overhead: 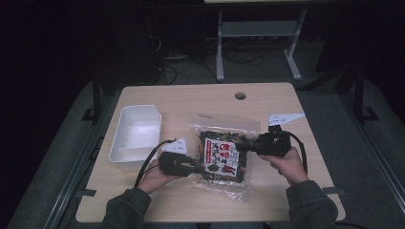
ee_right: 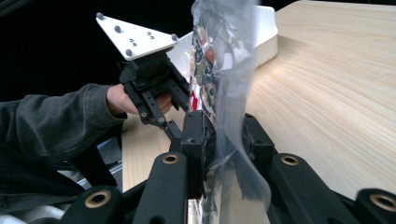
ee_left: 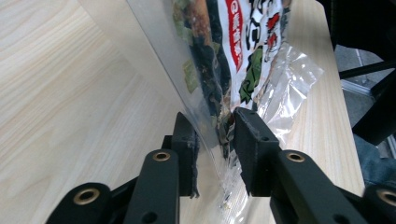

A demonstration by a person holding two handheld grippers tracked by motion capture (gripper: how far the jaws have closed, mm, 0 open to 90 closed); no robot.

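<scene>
A pale wooden surface (overhead: 286,191) carries a white tray (overhead: 136,136) at its left. Right of the tray, a clear snack bag (overhead: 222,155) is held between both tools: the left gripper (ee_left: 212,140) has its fingers clamped on one edge, and the right gripper (ee_right: 224,140) pinches the opposite edge.

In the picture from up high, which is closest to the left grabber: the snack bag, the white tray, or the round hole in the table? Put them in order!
From the left gripper:
1. Snack bag, gripped at its left edge.
2. White tray, up and to the left, apart from it.
3. Round hole, near the table's far edge.
</scene>
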